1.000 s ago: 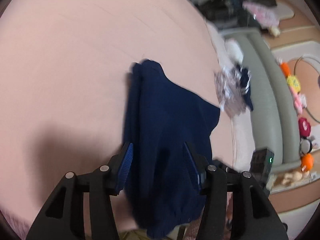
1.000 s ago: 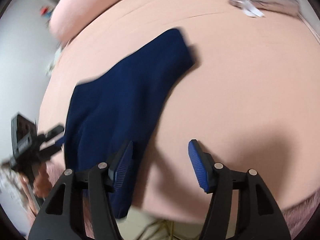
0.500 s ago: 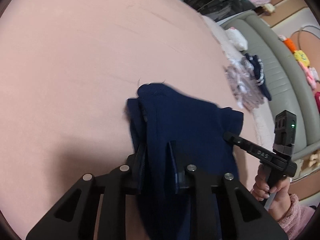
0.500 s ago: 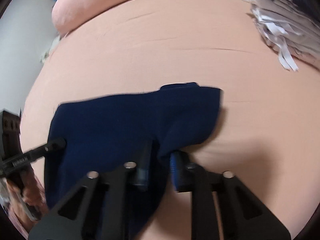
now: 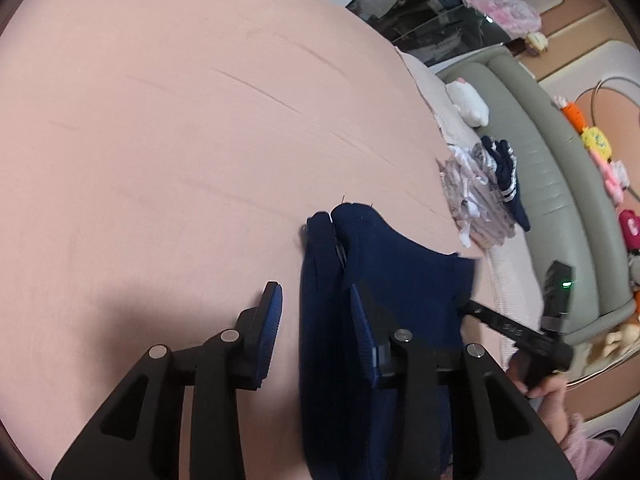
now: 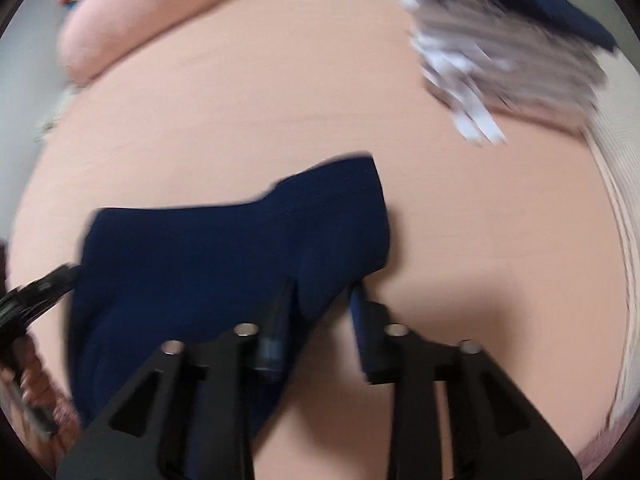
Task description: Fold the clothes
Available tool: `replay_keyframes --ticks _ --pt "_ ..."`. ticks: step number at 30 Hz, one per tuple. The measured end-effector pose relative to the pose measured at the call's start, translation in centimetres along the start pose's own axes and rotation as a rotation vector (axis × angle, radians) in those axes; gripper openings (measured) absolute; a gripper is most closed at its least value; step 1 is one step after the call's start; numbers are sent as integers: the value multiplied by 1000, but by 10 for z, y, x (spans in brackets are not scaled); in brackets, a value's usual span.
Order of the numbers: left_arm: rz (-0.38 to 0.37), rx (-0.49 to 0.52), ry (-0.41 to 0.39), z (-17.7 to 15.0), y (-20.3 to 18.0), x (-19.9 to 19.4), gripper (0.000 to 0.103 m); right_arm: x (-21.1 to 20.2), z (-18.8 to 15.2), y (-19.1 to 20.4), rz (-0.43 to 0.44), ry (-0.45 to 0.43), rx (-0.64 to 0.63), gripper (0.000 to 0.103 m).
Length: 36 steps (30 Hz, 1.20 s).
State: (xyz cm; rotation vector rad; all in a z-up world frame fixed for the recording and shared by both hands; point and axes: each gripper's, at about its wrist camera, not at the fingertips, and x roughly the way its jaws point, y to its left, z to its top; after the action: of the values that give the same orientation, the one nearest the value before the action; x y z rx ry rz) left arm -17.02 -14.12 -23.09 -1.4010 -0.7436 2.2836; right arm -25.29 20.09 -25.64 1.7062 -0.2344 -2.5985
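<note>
A folded navy garment [image 5: 392,264] lies on the pink bed sheet [image 5: 160,140]. My left gripper [image 5: 316,312] straddles its near left edge. Its jaws are opening: the left pad stands clear of the cloth and the fold sits loose between them. In the right wrist view the same garment [image 6: 224,256] is blurred. My right gripper [image 6: 320,312] is over its near right corner, jaws opening, with the corner loose between the fingers. Each gripper shows in the other's view: the right one [image 5: 500,324] and the left one [image 6: 36,292].
A pile of grey-white and navy clothes [image 5: 484,196] [image 6: 500,52] lies at the bed's right edge. A pink pillow [image 6: 132,28] is at the far end. Beyond the bed is a grey-green padded edge [image 5: 532,152] with toys [image 5: 596,140]. A hand in a pink sleeve [image 5: 552,396] holds the right gripper.
Half a second ago both grippers were closed on the navy garment; now both sets of jaws stand apart. The right gripper has shifted toward the clothes pile.
</note>
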Motion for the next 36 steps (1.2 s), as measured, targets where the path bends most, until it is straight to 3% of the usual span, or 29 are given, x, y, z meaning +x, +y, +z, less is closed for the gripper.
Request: replay_keyframes --ticks 2,5,6,9,11,15,18,20,23,24,26,28,30,33,35,36 --pt "-11 81 -8 -4 -17 -3 37 -3 -7 -1 -55 -12 44 35" --pt "-18 228 8 -14 -49 -2 37 -26 -38 18 -61 -84 -25 46" --pt "14 272 27 -18 -58 4 37 -32 -48 25 -62 -99 -57 47" --pt "182 346 117 -32 -65 28 38 -22 -79 57 -62 -30 -250 47" --pt "234 265 150 -38 -50 27 34 -17 -93 67 -84 -15 -298 47" --pt "202 124 23 -51 -40 -27 39 -24 -89 54 -68 -2 -226 49" --pt "97 91 8 -61 -41 -41 39 -39 -85 47 -16 -29 -159 50" --pt "57 121 25 -66 -51 -36 42 -42 -95 57 21 -35 -191 57" --pt "154 175 82 -70 -60 -13 42 -45 -110 71 67 -39 -241 60" --pt "215 173 102 -71 -56 -7 42 -39 -116 75 40 -20 -266 60" --pt "257 131 120 -70 -42 -5 43 -34 -124 65 -11 -12 -254 58" --pt "216 73 95 -69 -32 -17 44 -36 -128 47 -30 -25 -200 58" --pt "179 16 68 -71 -23 -30 45 -44 -129 25 16 -16 -125 58" --pt "37 -73 83 -82 -17 -35 45 -62 -131 17 89 -17 -82 59" --pt "-3 -69 100 -92 -28 -33 45 -62 -136 19 168 3 -94 59" --pt "16 -48 107 -97 -33 -31 45 -65 -142 25 192 13 -97 60"
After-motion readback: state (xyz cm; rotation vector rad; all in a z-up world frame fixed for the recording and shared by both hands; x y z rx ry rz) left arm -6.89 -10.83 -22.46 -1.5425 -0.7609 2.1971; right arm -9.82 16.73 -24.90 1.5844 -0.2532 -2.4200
